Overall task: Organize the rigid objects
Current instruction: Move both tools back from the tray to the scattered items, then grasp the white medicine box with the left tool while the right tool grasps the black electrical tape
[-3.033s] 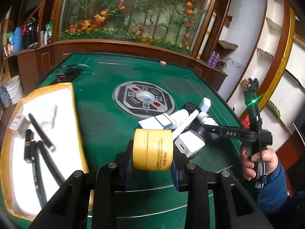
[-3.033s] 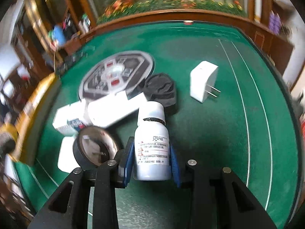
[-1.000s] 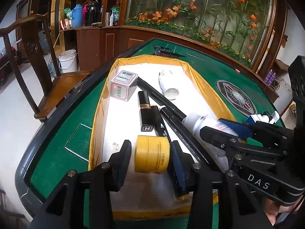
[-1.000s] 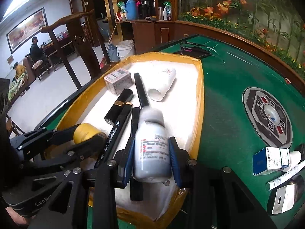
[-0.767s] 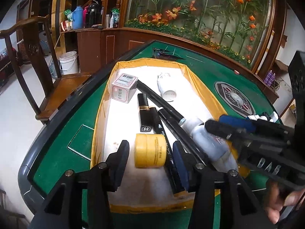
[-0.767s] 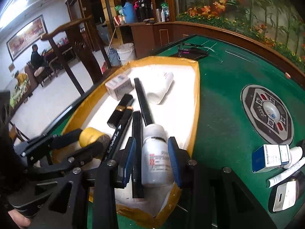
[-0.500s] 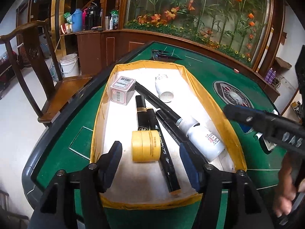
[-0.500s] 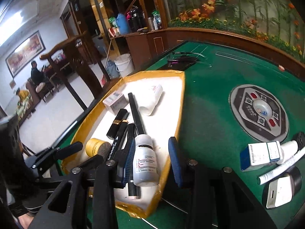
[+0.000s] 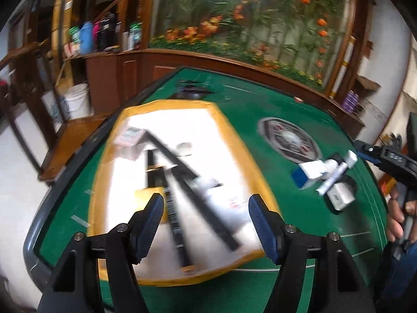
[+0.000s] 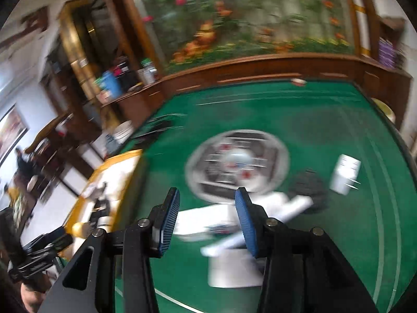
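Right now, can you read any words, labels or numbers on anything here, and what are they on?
None can be read.
Pink box in the tray: label blurred.
Bottle: red print blurred.
Blue-and-white box: blurred.
Right gripper: white letters on its body too smeared.

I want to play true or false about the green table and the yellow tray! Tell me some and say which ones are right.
1. The left tool is squeezing the yellow tape roll. False: its jaws are opening and nothing is between them; the roll lies in the tray.
2. The right tool holds nothing. True.
3. The tray is full of oranges. False: it holds black pens and a small box.
4. A white plug adapter sits on the green table. True.
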`<state>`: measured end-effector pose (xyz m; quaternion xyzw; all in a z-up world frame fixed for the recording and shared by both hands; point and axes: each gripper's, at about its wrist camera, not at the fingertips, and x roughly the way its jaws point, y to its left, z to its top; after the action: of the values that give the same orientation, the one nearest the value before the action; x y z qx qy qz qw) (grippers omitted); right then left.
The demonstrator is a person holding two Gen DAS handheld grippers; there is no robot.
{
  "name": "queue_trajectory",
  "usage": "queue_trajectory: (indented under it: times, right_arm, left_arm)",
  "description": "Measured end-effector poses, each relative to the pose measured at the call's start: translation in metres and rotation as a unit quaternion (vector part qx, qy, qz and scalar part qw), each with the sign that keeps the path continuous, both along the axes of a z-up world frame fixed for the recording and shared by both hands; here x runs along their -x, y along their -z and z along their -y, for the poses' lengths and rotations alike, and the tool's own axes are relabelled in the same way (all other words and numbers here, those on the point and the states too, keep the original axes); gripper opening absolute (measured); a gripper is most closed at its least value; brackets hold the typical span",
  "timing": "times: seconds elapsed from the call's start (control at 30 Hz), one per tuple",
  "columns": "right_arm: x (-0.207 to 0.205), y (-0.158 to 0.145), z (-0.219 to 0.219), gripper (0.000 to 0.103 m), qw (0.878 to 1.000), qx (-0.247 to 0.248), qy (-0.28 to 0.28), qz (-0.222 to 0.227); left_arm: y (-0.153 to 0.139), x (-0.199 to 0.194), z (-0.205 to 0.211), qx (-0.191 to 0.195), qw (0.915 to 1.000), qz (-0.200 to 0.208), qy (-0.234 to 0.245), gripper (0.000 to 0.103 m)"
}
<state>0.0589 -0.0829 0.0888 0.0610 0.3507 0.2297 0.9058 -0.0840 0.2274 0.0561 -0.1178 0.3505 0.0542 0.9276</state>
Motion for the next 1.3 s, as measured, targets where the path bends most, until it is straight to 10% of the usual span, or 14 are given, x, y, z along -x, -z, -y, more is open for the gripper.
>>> queue_trajectory:
  times: [0.3, 0.63, 0.97, 1.3]
  right_arm:
    - [-0.024, 0.030, 0.089, 0.043, 0.993, -0.061, 0.062, -0.076]
    - [-0.024, 0.035, 0.094, 0.043, 0.987, -0.108, 0.043, -0.113]
    - [-0.028, 0.050, 0.081, 0.053, 0.985, -0.093, 0.019, -0.147]
    - [-0.023, 0.072, 0.049, 0.058, 0.982, -0.058, -0.011, -0.181]
  left_arm:
    - [-0.009, -0.079, 0.109, -0.025, 0.9873, -0.021, 0.155, 0.080]
    - [0.028, -0.162, 0.180, -0.162, 0.9590, -0.096, 0.212, 0.081]
    - [0.049, -0.169, 0.167, -0.071, 0.9699, -0.124, 0.197, 0.039]
    - [0.052, -0.119, 0.165, -0.053, 0.9748, -0.112, 0.186, 0.038]
